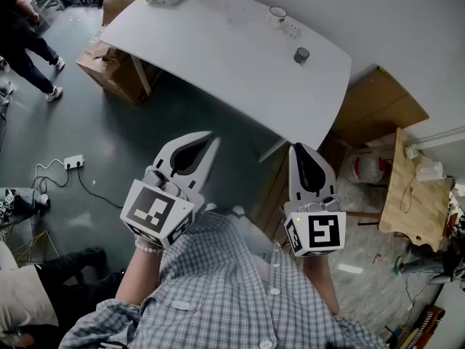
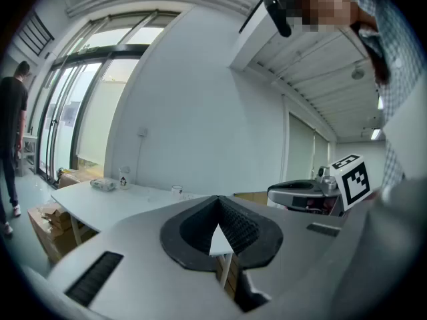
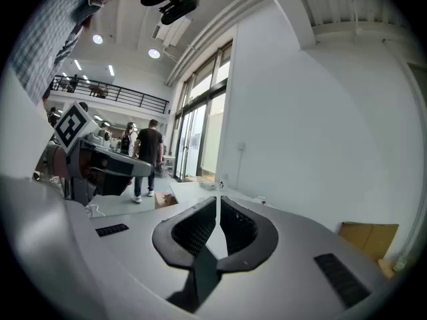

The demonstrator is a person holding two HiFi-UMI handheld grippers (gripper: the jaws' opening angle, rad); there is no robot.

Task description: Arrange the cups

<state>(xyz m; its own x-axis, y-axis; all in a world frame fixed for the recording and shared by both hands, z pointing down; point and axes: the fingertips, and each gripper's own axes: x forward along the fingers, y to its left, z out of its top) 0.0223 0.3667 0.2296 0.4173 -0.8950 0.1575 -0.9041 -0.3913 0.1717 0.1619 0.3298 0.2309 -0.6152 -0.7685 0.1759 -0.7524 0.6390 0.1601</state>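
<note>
left gripper (image 1: 209, 138) closed, empty | right gripper (image 1: 297, 148) closed, empty | dark cup (image 1: 301, 55) and glass cup (image 1: 277, 11) stood well ahead on table (image 1: 218, 49), nearer right gripper

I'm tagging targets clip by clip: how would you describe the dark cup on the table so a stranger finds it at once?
Start at the big white table beside the wall. Follow its wall-side edge toward the right end in the head view, where the dark cup stands. It is the only dark grey one, and it sits closer to that end than the pale cup.
</note>
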